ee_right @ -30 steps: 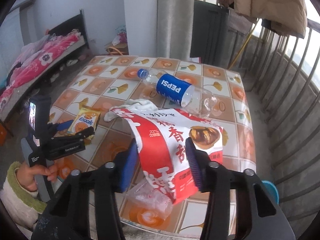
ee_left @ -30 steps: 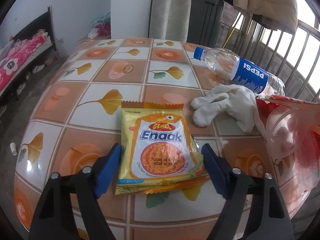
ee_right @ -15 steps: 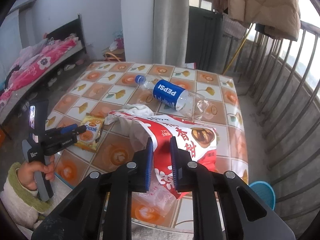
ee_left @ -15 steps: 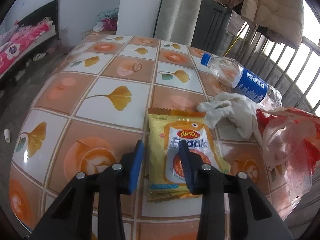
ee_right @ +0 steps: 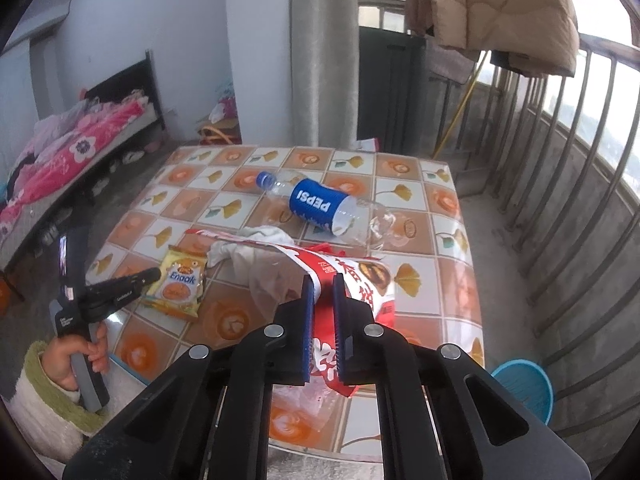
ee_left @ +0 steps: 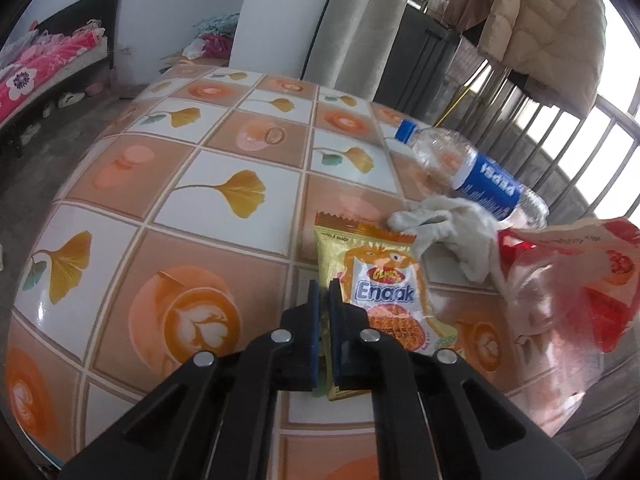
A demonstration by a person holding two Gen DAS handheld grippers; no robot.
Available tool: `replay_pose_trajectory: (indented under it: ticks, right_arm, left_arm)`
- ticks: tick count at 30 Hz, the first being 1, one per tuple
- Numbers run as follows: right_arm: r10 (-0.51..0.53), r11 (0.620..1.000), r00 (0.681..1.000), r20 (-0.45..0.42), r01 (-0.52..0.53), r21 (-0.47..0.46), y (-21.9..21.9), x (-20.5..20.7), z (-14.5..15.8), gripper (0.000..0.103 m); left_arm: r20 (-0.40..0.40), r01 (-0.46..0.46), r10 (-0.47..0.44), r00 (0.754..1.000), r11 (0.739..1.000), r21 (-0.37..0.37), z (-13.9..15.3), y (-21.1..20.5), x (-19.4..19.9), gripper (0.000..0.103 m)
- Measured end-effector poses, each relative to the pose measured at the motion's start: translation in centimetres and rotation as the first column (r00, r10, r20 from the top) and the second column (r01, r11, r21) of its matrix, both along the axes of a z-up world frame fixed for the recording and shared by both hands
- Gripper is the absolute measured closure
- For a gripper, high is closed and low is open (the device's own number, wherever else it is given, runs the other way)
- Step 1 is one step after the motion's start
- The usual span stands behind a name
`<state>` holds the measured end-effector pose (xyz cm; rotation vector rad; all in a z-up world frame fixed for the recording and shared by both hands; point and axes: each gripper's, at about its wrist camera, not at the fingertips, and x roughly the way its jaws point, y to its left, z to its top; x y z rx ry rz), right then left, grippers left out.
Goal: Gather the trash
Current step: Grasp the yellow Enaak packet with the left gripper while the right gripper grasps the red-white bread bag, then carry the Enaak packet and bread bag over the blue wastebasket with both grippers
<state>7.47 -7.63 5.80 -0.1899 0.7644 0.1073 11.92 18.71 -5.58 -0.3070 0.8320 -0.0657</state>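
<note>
A yellow Enaak snack packet (ee_left: 384, 292) lies on the tiled table (ee_left: 192, 216). My left gripper (ee_left: 325, 292) is shut on the packet's left edge. A white crumpled cloth (ee_left: 452, 228) and an empty Pepsi bottle (ee_left: 472, 168) lie behind the packet. My right gripper (ee_right: 322, 284) is shut on the rim of a red and white plastic bag (ee_right: 360, 280) and holds its mouth up over the table. In the right wrist view the packet (ee_right: 178, 282), the cloth (ee_right: 256, 240), the bottle (ee_right: 320, 204) and the left gripper (ee_right: 150, 276) also show.
The red bag (ee_left: 568, 272) lies at the right of the packet. A metal railing (ee_right: 560, 184) runs along the right of the table. A blue bowl (ee_right: 524, 388) sits on the floor by the table's near right corner. A bed (ee_right: 76, 148) stands at left.
My left gripper closed from wide open onto the packet's left edge. My right gripper closed onto the bag's rim and lifted it.
</note>
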Motion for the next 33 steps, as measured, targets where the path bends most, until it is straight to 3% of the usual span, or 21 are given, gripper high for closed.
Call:
replay_pose_trajectory:
  ticks: [5,20,33]
  right_arm:
    - [-0.029,0.999,0.999,0.015,0.028,0.015,-0.9,0.0,0.4,0.098]
    - [-0.106,0.989,0.992,0.065,0.098,0.115,-4.4,-0.8,2.2,0.100]
    - [-0.134,0.984,0.982,0.134,0.115,0.138,-5.5,-2.1,4.0,0.101]
  left_arm:
    - [0.031,0.013,-0.013,0.999,1.000,-0.007,0.9,-0.2,-0.3,0.099]
    - [0.204,0.075,-0.049,0.978,0.990,-0.121,6.3,-0.2,-2.7,0.101]
    - [0.309,0.098,-0.059,0.949,0.989,-0.110,10.5,-0.3,-4.2,0.101]
